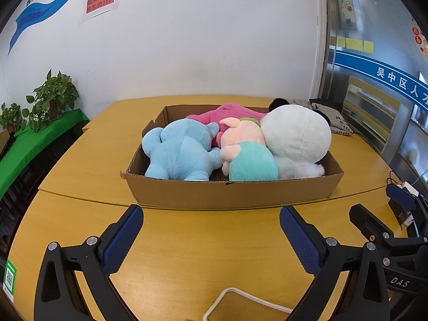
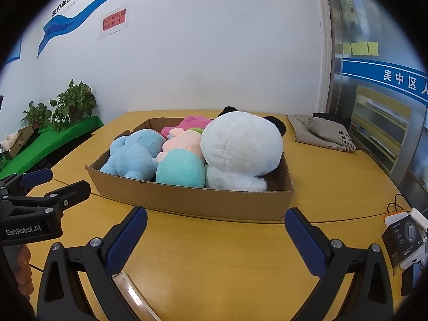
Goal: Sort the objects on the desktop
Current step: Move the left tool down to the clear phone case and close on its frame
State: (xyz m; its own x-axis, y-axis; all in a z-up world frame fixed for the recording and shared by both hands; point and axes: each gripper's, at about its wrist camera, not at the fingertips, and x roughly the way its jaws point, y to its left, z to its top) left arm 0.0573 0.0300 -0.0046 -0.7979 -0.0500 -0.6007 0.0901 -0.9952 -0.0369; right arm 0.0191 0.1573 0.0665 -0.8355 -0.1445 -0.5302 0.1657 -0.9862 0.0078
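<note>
Yellow tabletop carries a cardboard tray at twelve o'clock, packed with a panda plush, blue bear and pig doll. They look soft and light; pinch a limb. Left gripper and right gripper gape, holding nothing.

Both wrist views near, facing cardboard box.

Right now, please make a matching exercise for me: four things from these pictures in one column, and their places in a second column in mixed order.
Things:
1. blue plush
2. white plush
3. grey bag
4. potted plants

Places:
A. on the green cloth
B. left end of the cardboard box
C. on the table, right of the box
D. right end of the box

Pairs: 1-B, 2-D, 3-C, 4-A
</note>
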